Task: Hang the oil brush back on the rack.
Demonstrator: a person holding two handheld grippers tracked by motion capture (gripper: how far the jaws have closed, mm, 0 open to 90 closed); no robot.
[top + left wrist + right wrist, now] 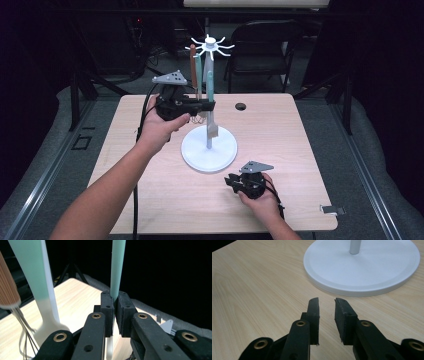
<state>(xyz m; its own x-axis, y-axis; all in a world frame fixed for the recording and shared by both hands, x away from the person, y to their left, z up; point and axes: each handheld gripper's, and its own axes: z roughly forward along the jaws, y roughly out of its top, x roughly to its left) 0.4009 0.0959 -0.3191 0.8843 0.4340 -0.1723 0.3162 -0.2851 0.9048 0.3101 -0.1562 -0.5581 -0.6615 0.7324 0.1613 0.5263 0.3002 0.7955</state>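
Two grippers are in my hands; the left gripper [212, 105] is raised beside the white rack [209, 148], its jaws clenched on the handle of a mint spatula [117, 267] that stands upright by the rack's pole; a second mint utensil [37, 277] and a whisk [10, 297] hang close by; the right gripper [327, 302] rests low on the wooden surface [280, 130] near the rack's base, its jaws parted with nothing between them.

Matt mint spatula handle [117, 267], light wood-grain table [257, 290]
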